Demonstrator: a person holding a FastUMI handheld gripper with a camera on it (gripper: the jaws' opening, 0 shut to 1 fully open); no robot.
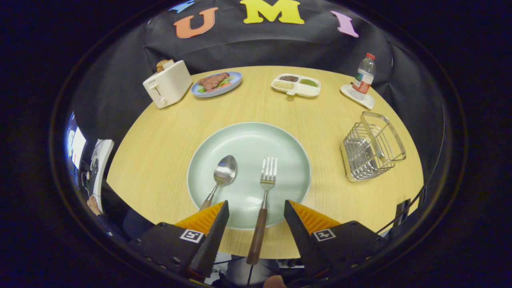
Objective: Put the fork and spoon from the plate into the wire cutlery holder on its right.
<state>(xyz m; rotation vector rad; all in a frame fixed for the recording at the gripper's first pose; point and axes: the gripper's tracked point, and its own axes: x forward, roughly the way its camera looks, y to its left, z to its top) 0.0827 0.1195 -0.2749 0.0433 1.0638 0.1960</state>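
A pale green plate lies on the wooden table just ahead of my fingers. On it rest a spoon and a fork, both with brown wooden handles pointing back toward me. My gripper is open, its fingers spread wide above the plate's near rim. The fork's handle runs between the fingers without touching either; the spoon's handle ends beside the left finger. The wire cutlery holder stands empty to the right of the plate.
Beyond the plate stand a white toaster, a blue plate with meat, a divided white dish of beans and a water bottle on a coaster. The table's near edge runs under the fork's handle.
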